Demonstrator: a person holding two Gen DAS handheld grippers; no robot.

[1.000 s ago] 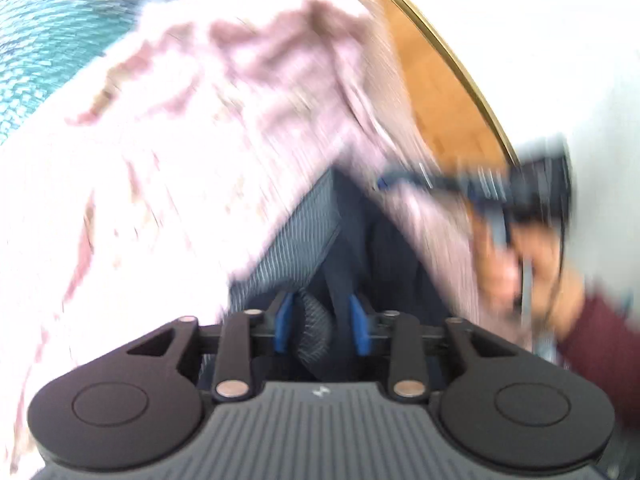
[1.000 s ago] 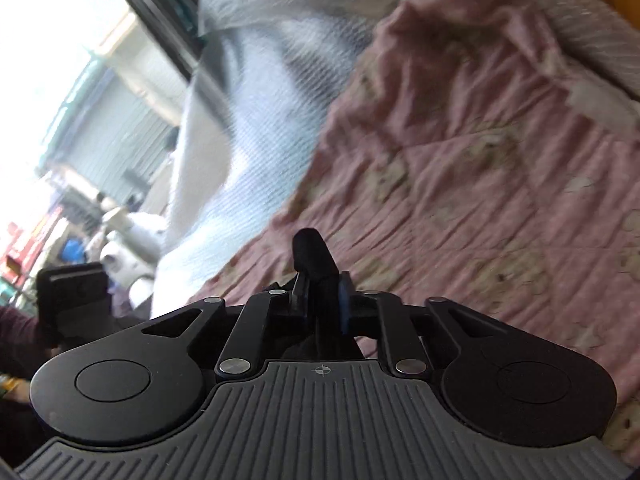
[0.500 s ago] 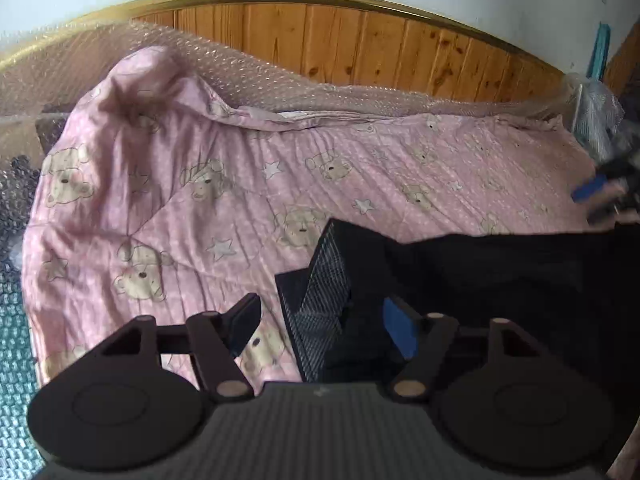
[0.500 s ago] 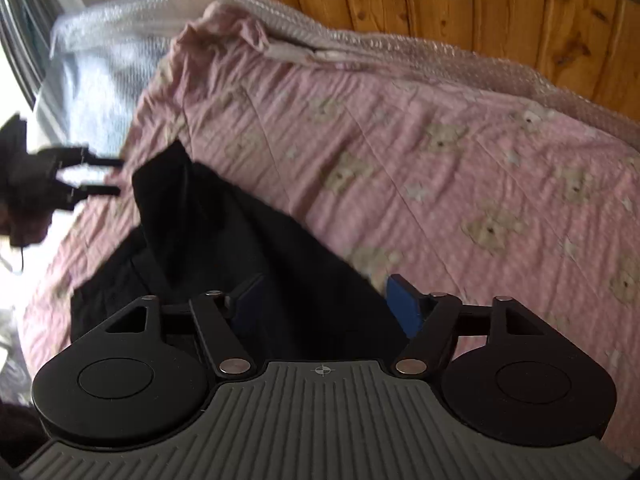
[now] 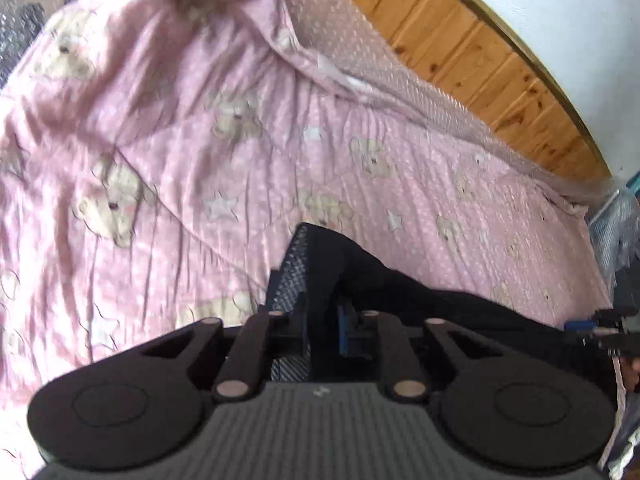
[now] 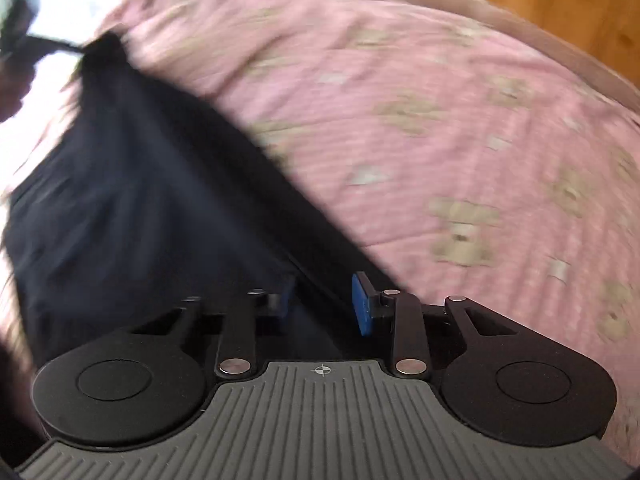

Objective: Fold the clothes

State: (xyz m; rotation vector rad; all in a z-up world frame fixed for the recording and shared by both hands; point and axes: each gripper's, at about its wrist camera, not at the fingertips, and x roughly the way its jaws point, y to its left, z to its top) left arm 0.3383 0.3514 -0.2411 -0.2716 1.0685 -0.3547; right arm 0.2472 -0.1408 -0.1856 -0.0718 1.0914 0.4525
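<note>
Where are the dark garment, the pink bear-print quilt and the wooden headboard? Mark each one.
dark garment [image 5: 400, 284], left wrist view, on its upper fold just ahead of the fingers.
pink bear-print quilt [image 5: 192, 152], left wrist view, on a flat stretch beside a bear.
wooden headboard [image 5: 460, 52], left wrist view, on its planks.

We see each gripper, left and right, as matte black linkage arms with silver rivets, blue finger pads and a ribbed grey base.
</note>
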